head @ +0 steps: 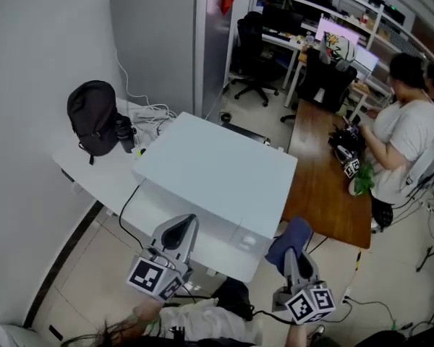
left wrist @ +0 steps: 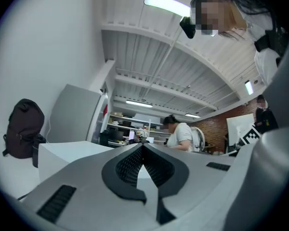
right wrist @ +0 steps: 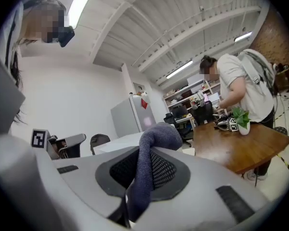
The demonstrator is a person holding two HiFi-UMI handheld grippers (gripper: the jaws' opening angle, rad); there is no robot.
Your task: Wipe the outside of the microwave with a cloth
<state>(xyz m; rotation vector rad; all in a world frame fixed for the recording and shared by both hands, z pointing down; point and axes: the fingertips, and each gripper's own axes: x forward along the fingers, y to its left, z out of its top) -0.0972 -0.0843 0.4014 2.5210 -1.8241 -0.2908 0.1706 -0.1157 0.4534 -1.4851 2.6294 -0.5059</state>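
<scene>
My right hand-held gripper [head: 295, 255] pinches the cloth [head: 288, 237], ready for wiping. The left hand-held gripper [head: 179, 231] is closed and empty. Both hover just before the microwave [head: 217, 168] on the table [head: 94, 168].

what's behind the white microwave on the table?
A black fabric backpack, a dark bottle and white cables sit behind-left on the white table. The white boxy microwave hides its own rear face.
</scene>
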